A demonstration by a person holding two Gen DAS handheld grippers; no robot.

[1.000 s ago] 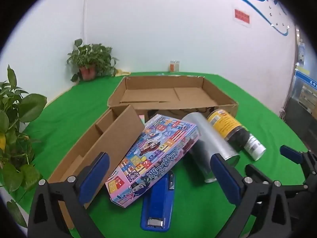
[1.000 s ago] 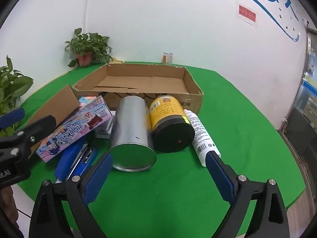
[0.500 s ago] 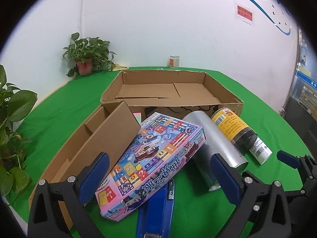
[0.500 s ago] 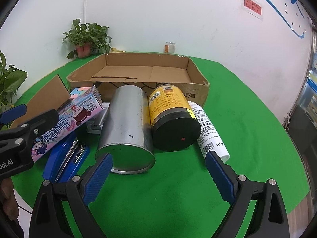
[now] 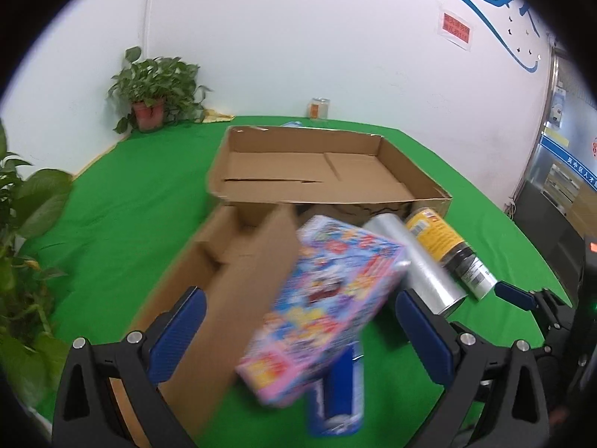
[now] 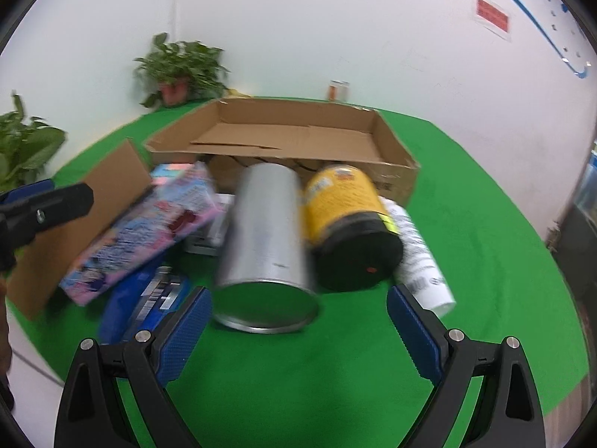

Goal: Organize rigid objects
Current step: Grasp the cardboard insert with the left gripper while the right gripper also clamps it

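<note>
A colourful pink game box (image 5: 324, 306) leans on a small open cardboard box (image 5: 220, 283), over a blue stapler (image 5: 337, 392). My left gripper (image 5: 298, 332) is open, its jaws either side of the game box's near end, not touching. A silver can (image 6: 266, 239), a yellow jar with a black lid (image 6: 347, 224) and a white tube (image 6: 421, 257) lie side by side. My right gripper (image 6: 298, 328) is open just in front of the silver can's rim. It also shows at the right of the left wrist view (image 5: 522, 300). A large shallow cardboard tray (image 5: 317, 171) sits behind them.
The green table (image 6: 466, 224) is round, with its edge near on the right and front. Potted plants stand at the back left (image 5: 153, 93) and near left (image 5: 26, 231). A small glass jar (image 5: 319, 107) stands by the white wall.
Both grippers have moved forward and lower toward the pile. The game box and silver can now loom larger between the jaws. Both stay open.
</note>
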